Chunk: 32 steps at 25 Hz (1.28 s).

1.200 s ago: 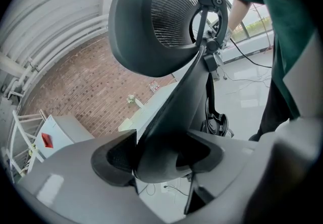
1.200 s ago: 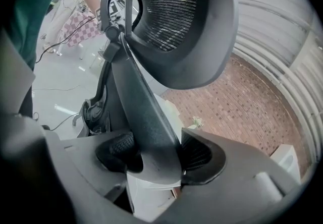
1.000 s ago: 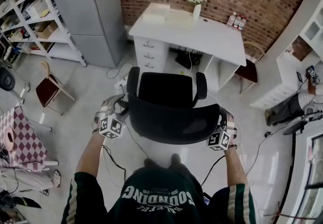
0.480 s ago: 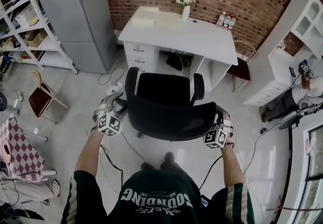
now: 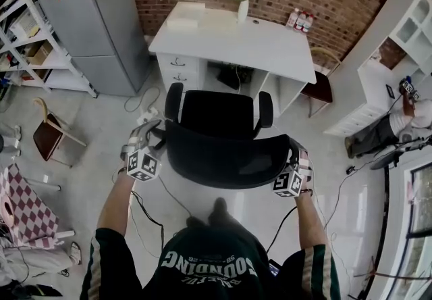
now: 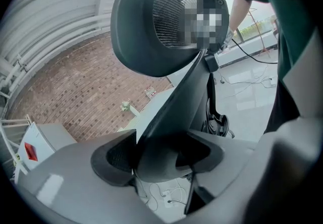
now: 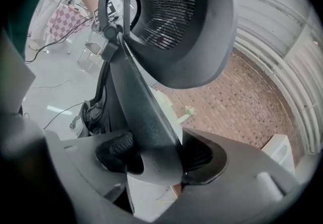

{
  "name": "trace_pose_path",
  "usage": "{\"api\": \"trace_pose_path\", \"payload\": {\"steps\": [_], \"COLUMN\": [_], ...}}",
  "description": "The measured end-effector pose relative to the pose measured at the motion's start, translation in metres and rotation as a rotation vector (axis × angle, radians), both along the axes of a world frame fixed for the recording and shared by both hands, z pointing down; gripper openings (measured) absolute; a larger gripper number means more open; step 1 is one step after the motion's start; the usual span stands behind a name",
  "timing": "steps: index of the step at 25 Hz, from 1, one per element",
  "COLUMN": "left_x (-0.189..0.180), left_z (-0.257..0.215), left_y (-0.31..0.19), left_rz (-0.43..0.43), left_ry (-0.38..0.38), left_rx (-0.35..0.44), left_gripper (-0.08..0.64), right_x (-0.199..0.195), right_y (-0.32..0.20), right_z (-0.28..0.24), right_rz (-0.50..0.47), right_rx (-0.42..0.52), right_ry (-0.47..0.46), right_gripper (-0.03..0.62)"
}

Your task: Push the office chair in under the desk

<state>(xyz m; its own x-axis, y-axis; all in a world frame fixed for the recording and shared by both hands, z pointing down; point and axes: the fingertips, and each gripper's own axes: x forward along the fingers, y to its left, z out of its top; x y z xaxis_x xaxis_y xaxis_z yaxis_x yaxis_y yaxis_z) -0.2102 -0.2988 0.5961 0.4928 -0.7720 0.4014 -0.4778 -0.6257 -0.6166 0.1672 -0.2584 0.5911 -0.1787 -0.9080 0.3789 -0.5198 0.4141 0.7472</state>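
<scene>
In the head view a black office chair [image 5: 223,136] stands in front of a white desk [image 5: 236,38], with its seat facing the kneehole. Its armrest fronts are close to the desk's front edge. My left gripper [image 5: 152,136] is shut on the left edge of the backrest, and my right gripper [image 5: 297,155] is shut on the right edge. The left gripper view shows that gripper [image 6: 161,160] with its pads pressed on the dark backrest rim [image 6: 166,21]. In the right gripper view the right gripper [image 7: 154,160] clasps the other side of the rim [image 7: 176,21].
A grey fridge [image 5: 94,15] and white shelving [image 5: 27,28] stand at the left, with a wooden chair [image 5: 47,133] nearby. A second chair [image 5: 317,89] sits right of the desk, beside white cabinets [image 5: 391,69]. Cables [image 5: 152,204] trail on the floor. A vase [image 5: 241,8] and bottles [image 5: 299,20] stand on the desk.
The chair has rolled a little toward the desk and I have stepped after it. Both grippers keep their hold on the backrest.
</scene>
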Motion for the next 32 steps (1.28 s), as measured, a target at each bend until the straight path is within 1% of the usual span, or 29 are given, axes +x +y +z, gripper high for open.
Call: {"api": "trace_pose_path", "payload": {"steps": [11,16,20,27,32], "left_x": [0.013,0.014,0.015,0.015,0.015], "left_z": [0.003,0.0,-0.003,-0.001,0.003], "left_y": [-0.049,-0.058,-0.065,-0.081,-0.091], "left_rz": [-0.006,-0.005,-0.002,0.0,0.012], "left_ry": [-0.01,0.001,-0.002,-0.019,-0.059], "left_rx": [-0.019,-0.015,-0.023,-0.037,-0.049], "left_gripper": [0.278,0.278,0.278,0.275,0.27], "right_x": [0.012,0.008,0.009,0.006,0.006], "right_y": [-0.043,-0.051,-0.057,-0.065,-0.065], "right_z": [0.003,-0.007,-0.014,-0.018,-0.017], "right_rz": [0.001,-0.039,-0.032,-0.04,-0.03], "right_rx": [-0.006,0.021,0.021,0.038,0.046], "right_ry": [-0.013,-0.024,-0.021,-0.033,-0.033], "right_gripper": [0.256,0.256,0.256,0.256,0.256]}}
